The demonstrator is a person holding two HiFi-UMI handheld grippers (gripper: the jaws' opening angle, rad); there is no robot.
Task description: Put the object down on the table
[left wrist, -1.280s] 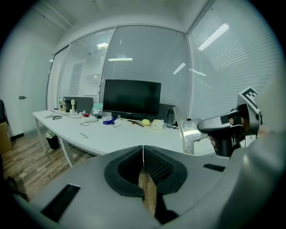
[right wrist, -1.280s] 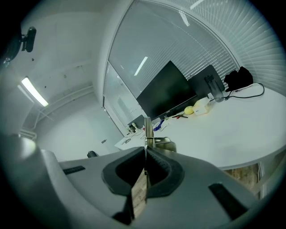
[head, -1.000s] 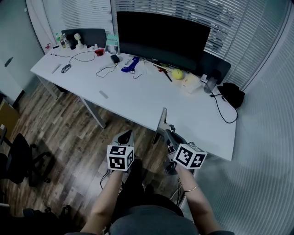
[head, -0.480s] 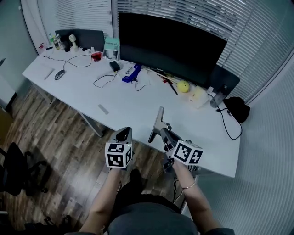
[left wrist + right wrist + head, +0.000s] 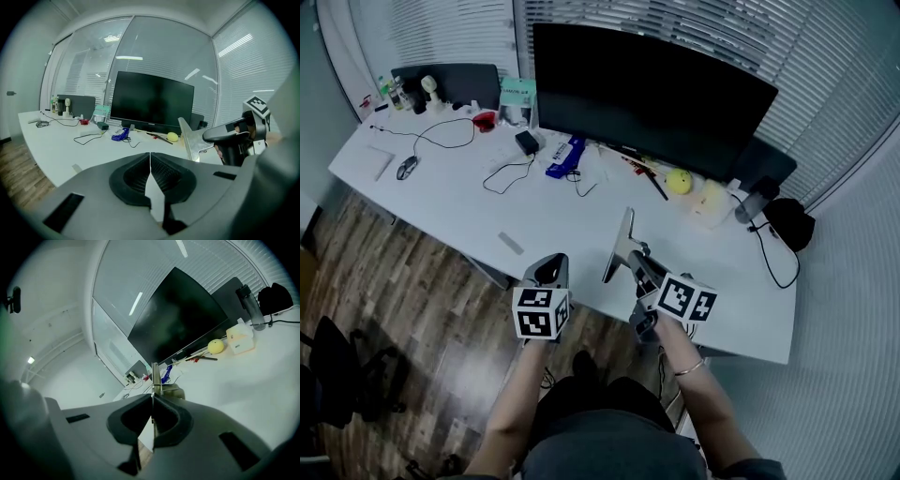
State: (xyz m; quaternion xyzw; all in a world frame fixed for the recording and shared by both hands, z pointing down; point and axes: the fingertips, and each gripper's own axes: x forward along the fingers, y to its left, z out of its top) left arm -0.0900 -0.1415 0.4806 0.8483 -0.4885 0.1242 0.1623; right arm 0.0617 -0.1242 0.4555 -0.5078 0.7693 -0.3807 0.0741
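A thin grey metal plate (image 5: 622,246) with a small bracket stands on edge in my right gripper (image 5: 636,264), which is shut on its lower end. It hangs over the front edge of the white table (image 5: 581,220). The left gripper view shows the plate (image 5: 189,138) as a flat blade rising from the right gripper (image 5: 224,137). In the right gripper view the plate (image 5: 154,375) appears edge-on between the closed pads of that gripper (image 5: 152,409). My left gripper (image 5: 551,269) is shut with nothing in it, left of the plate at the table's edge; its pads (image 5: 150,165) meet.
A large black monitor (image 5: 647,94) stands at the back. Near it lie a yellow ball (image 5: 678,181), a blue object (image 5: 564,157), cables, a mouse (image 5: 407,167) and a bottle (image 5: 750,204). A black bag (image 5: 792,225) sits far right. Wooden floor lies below the table's edge.
Both grippers have come forward, and the plate now hangs over the table's front edge instead of in front of it. The right gripper's hold on the plate is the same.
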